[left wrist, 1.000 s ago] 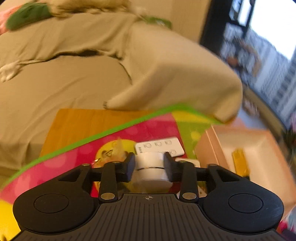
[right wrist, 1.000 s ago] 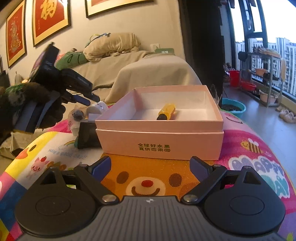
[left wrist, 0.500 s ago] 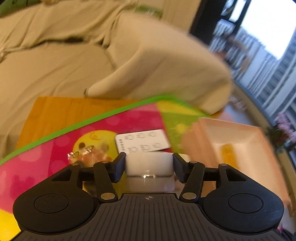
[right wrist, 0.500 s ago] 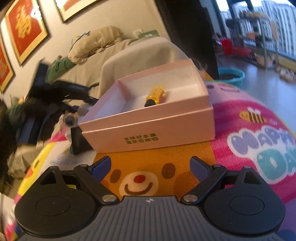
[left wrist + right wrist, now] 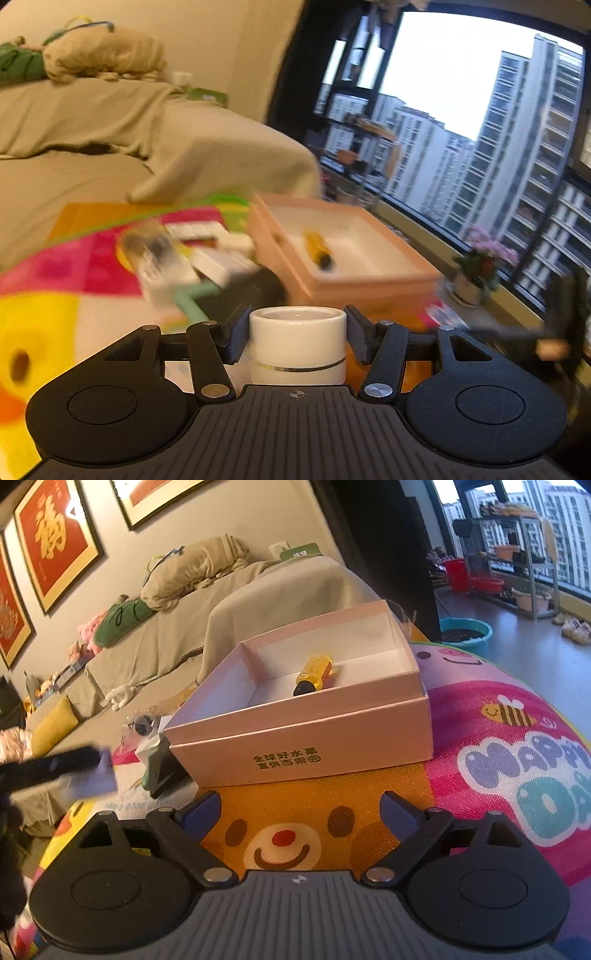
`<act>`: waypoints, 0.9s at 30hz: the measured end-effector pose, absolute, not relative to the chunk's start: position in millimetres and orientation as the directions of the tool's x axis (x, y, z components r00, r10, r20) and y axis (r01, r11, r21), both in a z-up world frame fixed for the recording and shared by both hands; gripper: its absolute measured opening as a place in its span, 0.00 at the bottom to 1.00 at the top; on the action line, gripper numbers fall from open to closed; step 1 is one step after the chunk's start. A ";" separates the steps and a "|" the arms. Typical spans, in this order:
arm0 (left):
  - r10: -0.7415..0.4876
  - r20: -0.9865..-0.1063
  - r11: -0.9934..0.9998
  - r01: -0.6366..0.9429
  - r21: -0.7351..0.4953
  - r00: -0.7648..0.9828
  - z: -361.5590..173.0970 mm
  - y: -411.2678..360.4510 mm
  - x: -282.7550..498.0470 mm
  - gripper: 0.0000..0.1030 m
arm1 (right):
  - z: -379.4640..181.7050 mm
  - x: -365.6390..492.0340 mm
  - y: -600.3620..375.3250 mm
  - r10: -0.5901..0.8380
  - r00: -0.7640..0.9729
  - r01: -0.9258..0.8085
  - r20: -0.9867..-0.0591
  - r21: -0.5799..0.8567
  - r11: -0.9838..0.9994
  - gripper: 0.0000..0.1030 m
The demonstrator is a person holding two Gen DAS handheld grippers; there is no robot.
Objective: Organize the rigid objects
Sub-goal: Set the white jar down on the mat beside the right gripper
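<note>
My left gripper [image 5: 297, 334] is shut on a white round jar [image 5: 297, 347] with a thin silver band, held above the colourful mat. The open pink box [image 5: 369, 273] lies ahead to the right, with a yellow cylinder [image 5: 318, 249] inside. In the right wrist view the same pink box [image 5: 306, 734] sits just ahead on the mat, the yellow cylinder [image 5: 314, 674] in it. My right gripper [image 5: 299, 810] is open and empty over the orange bear print. The left gripper [image 5: 55, 766] appears blurred at the left edge.
Left of the box lie a white remote [image 5: 192, 230], a clear wrapped item [image 5: 155, 254], a teal stick [image 5: 190, 299] and a black object [image 5: 162, 771]. A beige covered sofa [image 5: 229, 605] stands behind. A window and a potted plant [image 5: 476, 269] are at right.
My left gripper has lifted the white jar off the mat and swung right toward the pink box. My right gripper has tilted and stayed open near the box front.
</note>
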State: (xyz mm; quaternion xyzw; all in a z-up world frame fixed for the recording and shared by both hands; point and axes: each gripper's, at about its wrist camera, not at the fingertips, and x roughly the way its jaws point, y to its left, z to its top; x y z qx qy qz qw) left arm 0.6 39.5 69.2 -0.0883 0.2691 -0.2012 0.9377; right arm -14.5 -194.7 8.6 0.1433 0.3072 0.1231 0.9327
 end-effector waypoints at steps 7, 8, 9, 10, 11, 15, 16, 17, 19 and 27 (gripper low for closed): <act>-0.478 -0.542 0.877 0.409 -0.252 0.691 48.7 12.3 -19.2 0.57 | 13.3 -27.0 -180.4 0.246 0.808 -0.150 -0.536 0.216 0.965 0.90; -0.504 -0.552 0.863 0.408 -0.299 0.664 48.0 14.1 -18.0 0.57 | 13.6 -28.5 -178.2 0.236 0.808 -0.151 -0.539 0.198 0.968 0.90; -0.534 -0.556 0.846 0.400 -0.353 0.637 47.6 17.1 -17.7 0.57 | 14.1 -29.8 -176.3 0.234 0.808 -0.157 -0.541 0.185 0.970 0.90; -0.560 -0.555 0.828 0.390 -0.403 0.615 47.4 19.8 -16.0 0.57 | 14.6 -31.7 -174.7 0.234 0.808 -0.164 -0.541 0.175 0.971 0.90; -0.573 -0.553 0.818 0.380 -0.432 0.605 47.0 22.1 -14.7 0.57 | 15.2 -33.3 -174.5 0.234 0.809 -0.170 -0.539 0.167 0.971 0.90; -0.521 -0.570 0.850 0.326 -0.413 0.635 40.7 25.4 -8.3 0.58 | 16.5 -37.9 -172.8 0.253 0.802 -0.198 -0.540 0.159 0.967 0.90; -0.506 -0.579 0.857 0.300 -0.419 0.639 36.5 27.0 -5.1 0.58 | 16.3 -38.0 -172.2 0.255 0.798 -0.202 -0.546 0.156 0.967 0.90; -0.500 -0.586 0.859 0.276 -0.431 0.638 32.7 29.6 -2.1 0.58 | 16.1 -37.6 -171.6 0.254 0.794 -0.204 -0.552 0.153 0.967 0.90; -0.511 -0.567 0.842 0.242 -0.482 0.646 26.6 37.7 0.6 0.58 | 15.2 -36.8 -170.0 0.251 0.789 -0.205 -0.560 0.146 0.968 0.90; -0.368 -0.529 0.868 0.079 -0.490 0.764 30.8 74.2 15.0 0.58 | 19.2 -45.4 -155.8 0.268 0.792 -0.267 -0.549 0.084 0.960 0.90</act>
